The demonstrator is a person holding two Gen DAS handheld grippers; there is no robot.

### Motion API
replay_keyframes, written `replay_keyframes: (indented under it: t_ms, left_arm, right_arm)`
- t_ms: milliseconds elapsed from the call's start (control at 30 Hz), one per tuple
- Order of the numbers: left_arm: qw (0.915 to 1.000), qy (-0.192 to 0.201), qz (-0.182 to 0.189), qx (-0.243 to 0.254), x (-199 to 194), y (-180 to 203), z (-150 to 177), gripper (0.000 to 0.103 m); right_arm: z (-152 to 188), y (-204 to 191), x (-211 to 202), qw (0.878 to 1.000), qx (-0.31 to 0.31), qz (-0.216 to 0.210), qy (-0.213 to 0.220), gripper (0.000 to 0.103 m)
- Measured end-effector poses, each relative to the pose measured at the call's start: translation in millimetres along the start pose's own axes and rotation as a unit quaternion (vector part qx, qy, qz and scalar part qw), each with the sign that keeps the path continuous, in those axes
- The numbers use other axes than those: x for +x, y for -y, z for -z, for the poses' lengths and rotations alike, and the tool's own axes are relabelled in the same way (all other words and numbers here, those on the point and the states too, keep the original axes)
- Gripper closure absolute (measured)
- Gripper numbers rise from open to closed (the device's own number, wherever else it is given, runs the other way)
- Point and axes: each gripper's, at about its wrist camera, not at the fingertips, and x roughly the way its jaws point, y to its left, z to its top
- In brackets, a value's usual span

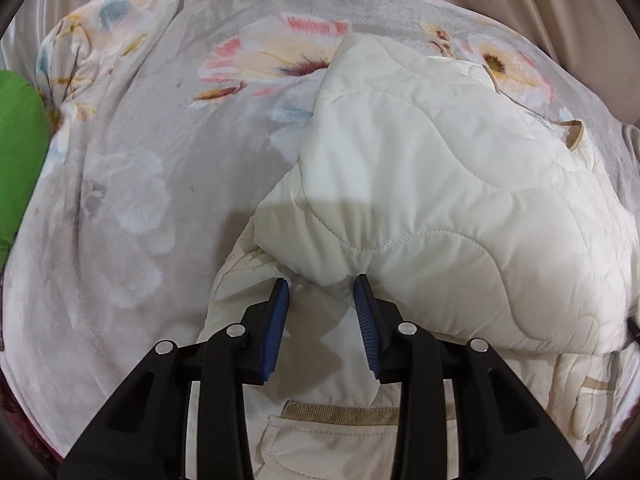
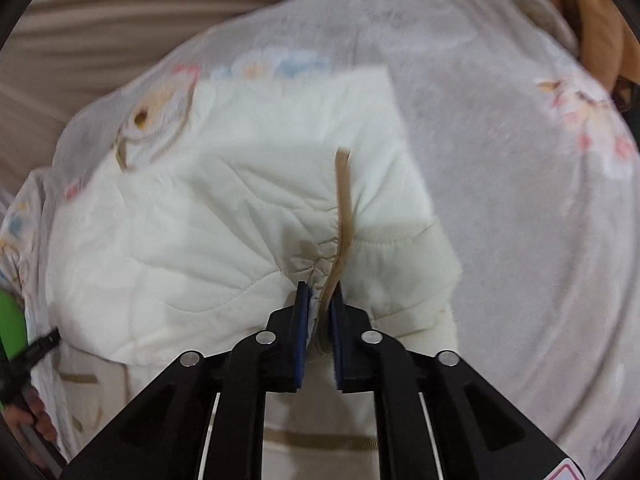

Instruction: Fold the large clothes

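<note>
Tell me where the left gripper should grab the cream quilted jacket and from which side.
Take the bunched fold edge of the cream quilted jacket lying between the left gripper pads, coming straight forward from the near side; there the padding gathers into a narrow ridge, probably thin enough to pinch.

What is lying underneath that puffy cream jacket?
The cream jacket lies on a grey floral blanket, which spreads around it. What lies beneath the blanket is covered and cannot be seen.

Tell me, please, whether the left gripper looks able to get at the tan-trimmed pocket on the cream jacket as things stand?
Probably yes: the left gripper is open, and the pocket lies uncovered just below it on the cream jacket, with nothing between.
</note>
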Motion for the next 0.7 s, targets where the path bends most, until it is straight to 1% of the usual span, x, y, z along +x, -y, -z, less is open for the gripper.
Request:
replay_keyframes:
  t_ms: [33,67,100,133,167,233,267,300,333,367,400,433,467,500,533,567,667,700]
  left_arm:
    - [1.0,-0.002,0.001,-0.002,-4.3,-1.8,0.5,0.069]
    - [1.0,0.0,0.005,-0.006,-9.9,-3.7,0.8,0.07]
    - [0.9999,0.007,0.004,-0.007,-19.3,-5.1,1.4,0.07]
    - [0.9999,0.016,0.002,-0.006,-26.2,-5.0,1.3,0.07]
    - [0.9995,0.033,0.004,-0.002,-37.3,-2.8,1.5,0.07]
    - [0.9984,0.056,0.005,0.011,-51.3,8.0,-1.2,0.07]
    - [0.9981,0.059,0.012,0.017,-53.1,14.3,-3.0,0.07]
    - [0.998,0.056,0.018,0.024,-51.7,20.4,-5.1,0.07]
    - [0.9979,0.054,0.019,0.031,-48.1,27.7,-6.8,0.07]
    - [0.9977,0.053,0.018,0.039,-44.4,33.4,-6.8,0.07]
    - [0.9973,0.052,0.013,0.049,-39.3,39.0,-7.1,0.07]
    - [0.9971,0.05,0.007,0.057,-33.5,43.5,-6.6,0.07]
    - [0.997,0.045,-0.001,0.063,-25.5,46.7,-4.9,0.069]
    - [0.997,0.041,-0.005,0.066,-19.6,46.8,-3.6,0.069]
    - [0.997,0.04,-0.009,0.066,-16.8,47.2,-2.6,0.069]
    - [0.997,0.039,-0.013,0.066,-14.0,44.8,-0.8,0.069]
    - [0.9974,0.038,-0.015,0.059,-11.9,34.8,1.9,0.069]
    - [0.9976,0.038,-0.016,0.056,-12.1,32.7,3.4,0.069]
  right_arm:
    - [0.2,-2.0,-18.1,1.0,0.004,0.016,0.026,0.093]
    - [2.0,-4.9,-34.9,0.998,0.005,0.044,0.049,0.092]
    - [5.5,-10.3,-51.0,0.996,0.008,0.06,0.071,0.088]
    - [7.1,-16.3,-60.7,0.995,0.006,0.05,0.083,0.084]
    - [9.6,-29.0,-66.1,0.996,-0.004,0.021,0.084,0.085]
    - [15.6,-66.7,-64.1,0.996,-0.05,-0.027,0.068,0.086]
    - [19.8,-88.4,-60.0,0.994,-0.074,-0.05,0.061,0.086]
    - [25.7,-112.0,-51.2,0.991,-0.097,-0.084,0.044,0.086]
    - [32.1,-130.1,-40.4,0.987,-0.113,-0.107,0.027,0.086]
    - [36.5,-145.4,-29.6,0.984,-0.13,-0.122,0.011,0.087]
    - [41.9,-159.4,-16.0,0.981,-0.153,-0.122,-0.004,0.089]
    - [45.6,-165.3,-5.8,0.979,-0.168,-0.113,-0.013,0.089]
    - [50.5,-167.1,0.7,0.979,-0.177,-0.103,-0.021,0.09]
    - [51.4,-160.9,7.3,0.98,-0.178,-0.089,-0.026,0.093]
    - [52.3,-150.9,8.5,0.981,-0.171,-0.083,-0.028,0.097]
    - [50.3,-135.4,8.8,0.984,-0.157,-0.075,-0.028,0.099]
    - [43.3,-81.7,5.3,0.993,-0.107,-0.038,-0.021,0.1]
    - [40.9,-60.0,2.3,0.996,-0.089,-0.02,-0.018,0.1]
